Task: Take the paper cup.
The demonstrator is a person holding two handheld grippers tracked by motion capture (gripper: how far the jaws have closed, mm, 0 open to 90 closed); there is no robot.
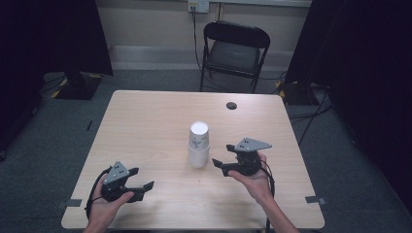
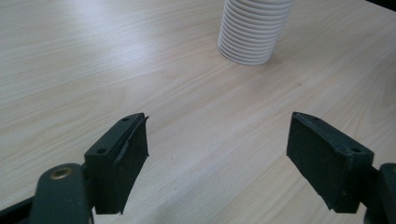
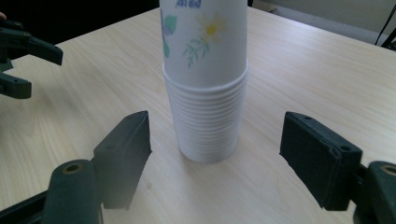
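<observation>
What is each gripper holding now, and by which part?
Nothing is held. The right gripper stands open before the cup stack, pads apart from it; the left gripper is open over bare table.

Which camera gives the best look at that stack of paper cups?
The right gripper view: the cup stack stands close, showing its flower print and ribbed rims. The high view shows the whole stack small on the table. The left gripper view catches just its ribbed base.

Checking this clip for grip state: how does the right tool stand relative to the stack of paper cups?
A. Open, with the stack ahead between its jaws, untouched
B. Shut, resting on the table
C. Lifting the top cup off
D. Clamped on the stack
A: in the right gripper view the right tool has both jaws spread, gaps showing either side of the stack of paper cups.
</observation>
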